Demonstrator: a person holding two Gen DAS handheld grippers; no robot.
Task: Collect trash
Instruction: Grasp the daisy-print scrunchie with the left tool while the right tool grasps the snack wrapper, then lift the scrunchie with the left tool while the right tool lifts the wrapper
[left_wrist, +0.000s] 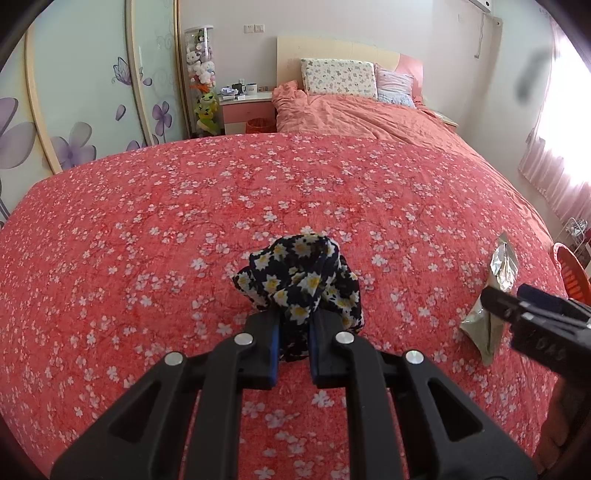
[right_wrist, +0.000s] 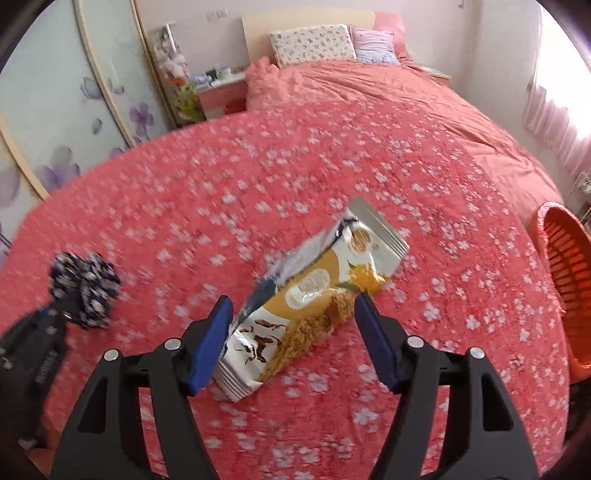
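My left gripper (left_wrist: 293, 325) is shut on a dark cloth with white and yellow flowers (left_wrist: 303, 273), bunched up above the red flowered bedspread (left_wrist: 166, 221). In the right wrist view the same cloth (right_wrist: 85, 291) shows at the far left. A white and yellow snack wrapper (right_wrist: 317, 295) lies torn open on the bedspread (right_wrist: 443, 206). My right gripper (right_wrist: 293, 302) stands open around its near half, with the blue pads (right_wrist: 210, 339) on either side and not pressing on it. The left wrist view shows the wrapper (left_wrist: 491, 317) edge-on at the right.
An orange plastic basket (right_wrist: 569, 280) stands off the bed's right edge. Farther back lie a pink quilt (left_wrist: 362, 118) and pillows (left_wrist: 338, 77) against the headboard. A pink nightstand (left_wrist: 245, 110) and a wardrobe with purple flowers (left_wrist: 74, 110) are to the left.
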